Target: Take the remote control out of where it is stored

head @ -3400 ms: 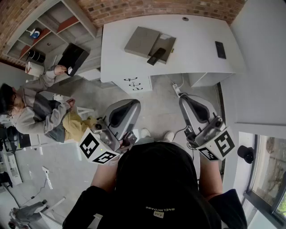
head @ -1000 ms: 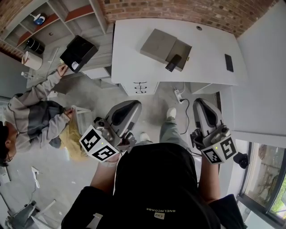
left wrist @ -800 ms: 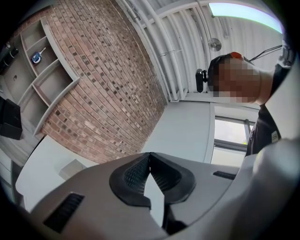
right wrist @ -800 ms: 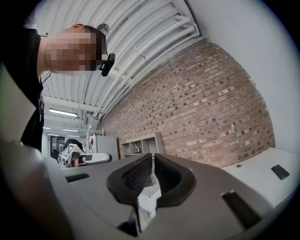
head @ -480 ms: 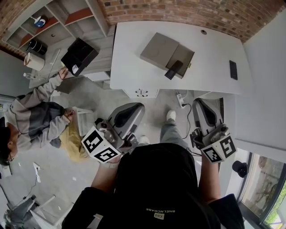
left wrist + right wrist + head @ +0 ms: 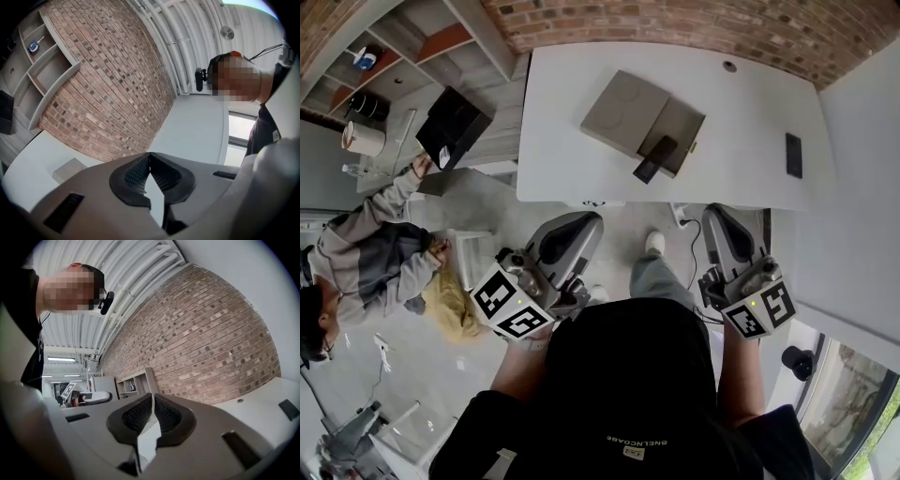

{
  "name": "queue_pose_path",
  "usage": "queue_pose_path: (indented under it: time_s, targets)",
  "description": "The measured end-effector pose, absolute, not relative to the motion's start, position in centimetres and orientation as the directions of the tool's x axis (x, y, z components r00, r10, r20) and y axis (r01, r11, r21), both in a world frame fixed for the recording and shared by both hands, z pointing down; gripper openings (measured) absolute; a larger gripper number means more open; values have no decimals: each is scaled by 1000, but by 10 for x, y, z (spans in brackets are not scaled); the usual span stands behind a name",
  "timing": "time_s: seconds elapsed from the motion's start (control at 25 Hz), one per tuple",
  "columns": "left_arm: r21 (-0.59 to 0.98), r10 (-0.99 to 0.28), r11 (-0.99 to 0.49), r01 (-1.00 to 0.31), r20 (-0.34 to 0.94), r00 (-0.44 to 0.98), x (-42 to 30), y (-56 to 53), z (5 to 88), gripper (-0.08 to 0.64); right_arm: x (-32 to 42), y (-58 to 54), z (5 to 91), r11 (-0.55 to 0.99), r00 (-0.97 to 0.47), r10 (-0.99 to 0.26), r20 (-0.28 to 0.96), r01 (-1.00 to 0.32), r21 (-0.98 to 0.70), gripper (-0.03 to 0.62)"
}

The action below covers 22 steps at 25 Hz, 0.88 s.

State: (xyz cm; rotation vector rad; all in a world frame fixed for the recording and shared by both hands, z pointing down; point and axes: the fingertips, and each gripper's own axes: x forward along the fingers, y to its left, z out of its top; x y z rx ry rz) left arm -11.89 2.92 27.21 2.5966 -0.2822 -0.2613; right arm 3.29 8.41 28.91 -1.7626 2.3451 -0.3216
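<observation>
Remote (image 6: 649,159) not yet touched: the left claw (image 6: 583,223) and right claw (image 6: 718,216), both closed on nothing, hang short of the table (image 6: 572,94), where it lies in the open box (image 6: 623,112), so reaching, gripping and lifting all remain.

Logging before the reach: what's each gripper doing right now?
Left gripper: closed, empty.
Right gripper: closed, empty.

Lower centre of the head view, a short line of pale print (image 6: 636,442) sits upside down on the person's black top, too small to read. The marker cubes (image 6: 508,305) (image 6: 759,311) show only black-and-white square patterns.
</observation>
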Motion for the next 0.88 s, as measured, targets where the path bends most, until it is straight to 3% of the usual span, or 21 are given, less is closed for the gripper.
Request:
queue_pose_path:
  time_s: [0.88]
  targets:
    - [509,-454,-767,-392,2,891,-5,-36,278,6,156,-13,321,435,-476,-880,12,-815,-383,5]
